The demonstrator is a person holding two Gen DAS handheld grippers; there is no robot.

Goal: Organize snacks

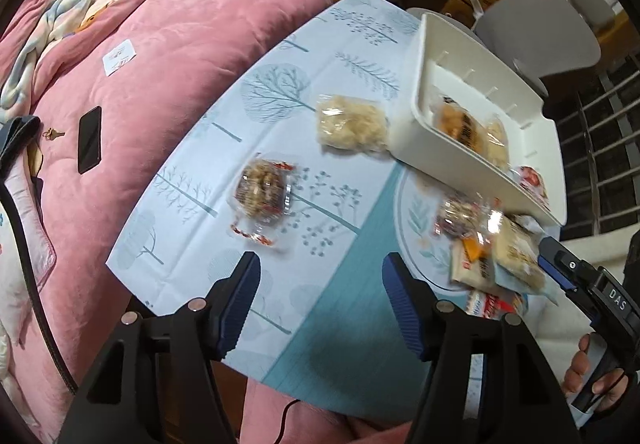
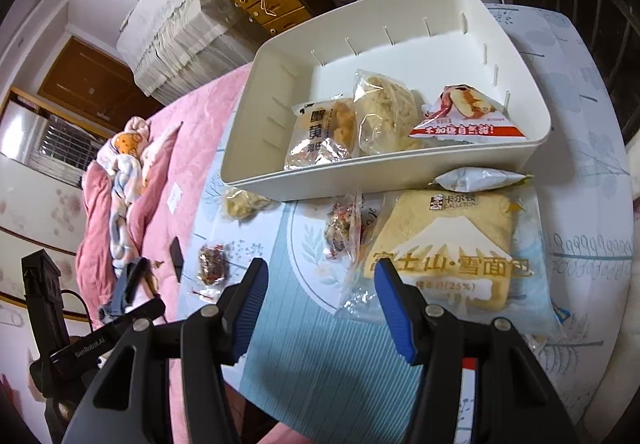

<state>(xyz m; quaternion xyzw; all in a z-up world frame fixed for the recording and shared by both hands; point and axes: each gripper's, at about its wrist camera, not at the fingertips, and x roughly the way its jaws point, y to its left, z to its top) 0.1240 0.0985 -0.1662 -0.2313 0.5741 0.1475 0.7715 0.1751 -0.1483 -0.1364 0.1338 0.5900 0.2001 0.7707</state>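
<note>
Left wrist view: the left gripper (image 1: 320, 300) hangs over the tablecloth (image 1: 208, 204) with jaws apart and nothing between them, the nut cake (image 1: 262, 200) in its clear wrapper lying just beyond. Past it rests a pale puffed bar (image 1: 352, 124), touching the near corner of the white bin (image 1: 408, 124). From the right wrist, the right gripper (image 2: 320, 308) also stands open and empty, beside the large bread bag (image 2: 444, 252), which lies against the bin's front wall (image 2: 320, 180); three packets already sit inside. All these snacks look light, soft and crinkly, the film probably slippery; a pinch across a wrapper's crimped end seems safest, since squeezing the middle could crush the contents. Motion blur smears the pile near the right gripper in the left view, and the bin wall hides part of what lies within.
</note>
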